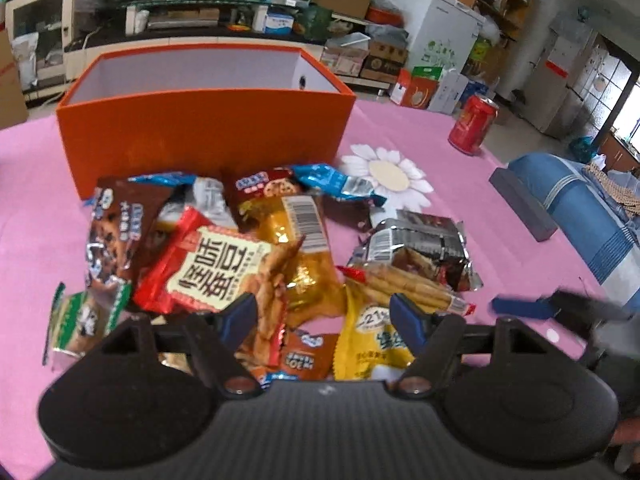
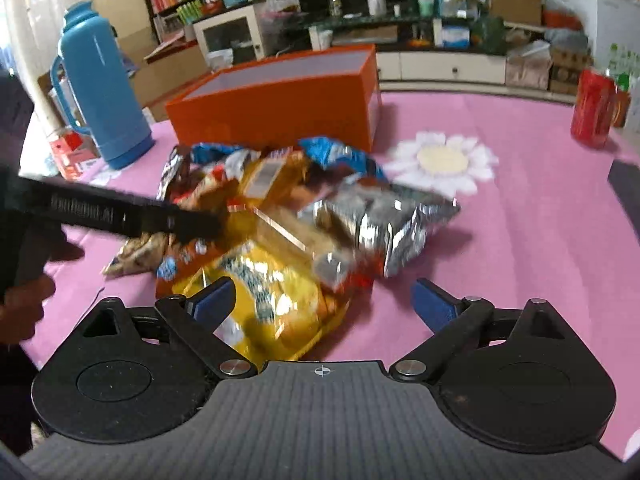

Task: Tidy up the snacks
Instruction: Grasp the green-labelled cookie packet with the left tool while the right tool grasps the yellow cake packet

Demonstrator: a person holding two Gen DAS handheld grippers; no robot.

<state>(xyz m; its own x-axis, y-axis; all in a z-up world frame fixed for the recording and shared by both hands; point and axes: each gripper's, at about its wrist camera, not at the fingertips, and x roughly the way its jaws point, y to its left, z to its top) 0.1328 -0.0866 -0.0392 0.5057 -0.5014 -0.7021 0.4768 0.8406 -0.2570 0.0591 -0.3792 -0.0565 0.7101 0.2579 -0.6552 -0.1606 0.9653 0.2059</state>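
Fingers of the left gripper point(image 1: 324, 320) stand apart above the near edge of the snacks point(image 1: 256, 248), heaped before the orange box point(image 1: 200, 128). From the right wrist, the right gripper point(image 2: 324, 304) gapes low, its left finger over a yellow bag point(image 2: 272, 300).

The way to the orange box point(image 1: 200, 128) is blocked by the snack pile point(image 1: 256, 248) heaped against its front wall. Bare tablecloth point(image 2: 520, 240) is left toward the right edge, past the flower coaster point(image 2: 442, 160), where only a red can point(image 2: 592, 108) stands near the far right corner.
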